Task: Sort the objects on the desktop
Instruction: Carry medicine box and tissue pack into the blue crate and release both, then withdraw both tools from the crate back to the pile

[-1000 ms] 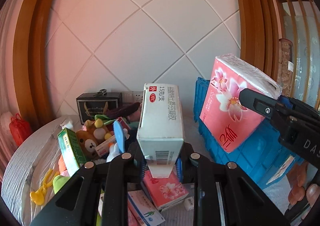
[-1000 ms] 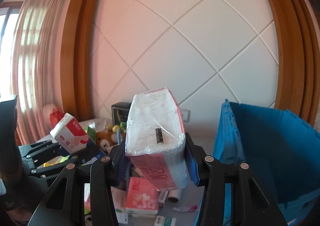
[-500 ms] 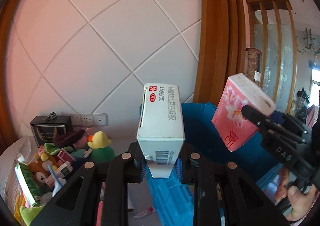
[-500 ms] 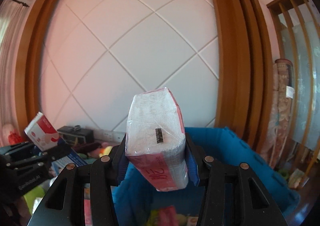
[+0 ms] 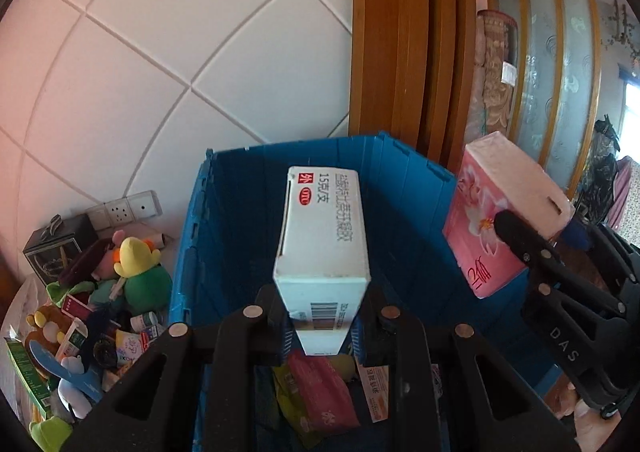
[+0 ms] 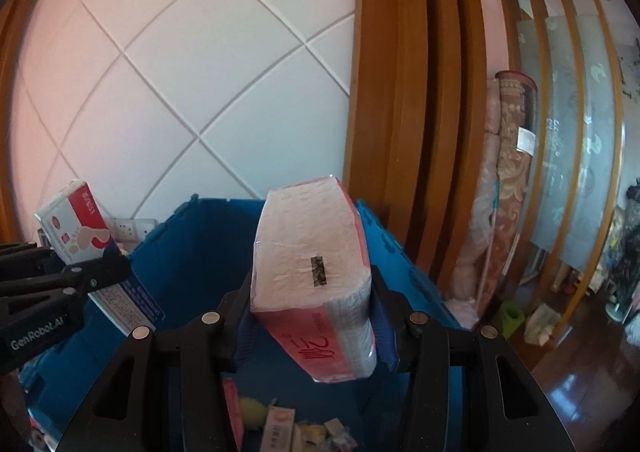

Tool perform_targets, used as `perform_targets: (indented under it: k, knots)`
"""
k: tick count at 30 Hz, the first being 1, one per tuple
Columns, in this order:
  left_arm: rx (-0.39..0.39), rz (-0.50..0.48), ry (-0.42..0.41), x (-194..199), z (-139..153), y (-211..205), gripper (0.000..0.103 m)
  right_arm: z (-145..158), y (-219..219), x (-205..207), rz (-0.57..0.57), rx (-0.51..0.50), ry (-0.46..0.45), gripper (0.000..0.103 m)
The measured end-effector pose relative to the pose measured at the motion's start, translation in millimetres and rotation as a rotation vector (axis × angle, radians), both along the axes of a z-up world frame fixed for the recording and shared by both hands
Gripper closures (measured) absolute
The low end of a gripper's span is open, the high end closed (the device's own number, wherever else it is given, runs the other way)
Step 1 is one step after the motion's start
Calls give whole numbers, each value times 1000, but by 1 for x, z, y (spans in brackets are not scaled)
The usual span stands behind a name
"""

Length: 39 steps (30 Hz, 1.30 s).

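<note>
Left wrist view shows the left gripper (image 5: 322, 326) clenched on a white medicine box (image 5: 322, 244), which stands up between its fingers directly over the open blue crate (image 5: 244, 212); pink packets (image 5: 320, 392) and other small items lie in the crate just below the fingertips, and plush toys (image 5: 136, 272) are heaped on the bench off to its left. To its right, the right gripper (image 6: 310, 316) is grasping a pink tissue pack (image 6: 312, 264), also held above the same crate, with the white box well apart at its left.
</note>
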State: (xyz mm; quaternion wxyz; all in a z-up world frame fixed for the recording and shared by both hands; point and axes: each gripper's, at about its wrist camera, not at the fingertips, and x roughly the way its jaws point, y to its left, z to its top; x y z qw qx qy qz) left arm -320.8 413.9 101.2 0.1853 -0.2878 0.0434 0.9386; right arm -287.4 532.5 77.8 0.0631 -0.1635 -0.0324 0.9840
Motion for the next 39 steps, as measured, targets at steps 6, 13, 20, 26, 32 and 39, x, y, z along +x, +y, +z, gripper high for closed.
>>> perform_targets:
  k: [6, 13, 20, 26, 32, 39]
  knots:
    - [-40, 26, -180, -31, -31, 22, 81, -21, 19, -41, -6, 2, -121, 55]
    - [-100, 28, -260, -37, -46, 38, 80, -29, 23, -58, -31, -6, -234, 55]
    - [-100, 36, -279, -36, -50, 33, 50, -32, 25, -57, -49, 2, -244, 55]
    - [-103, 55, -265, -38, -51, 29, 48, -27, 23, -51, -89, 23, -192, 4]
    - [-120, 92, -146, -24, -42, 26, 48, -25, 17, -43, -129, 73, -133, 0]
    - [-95, 175, 101, 25, -17, 0, 28, -22, 30, -37, -124, -5, -88, 0]
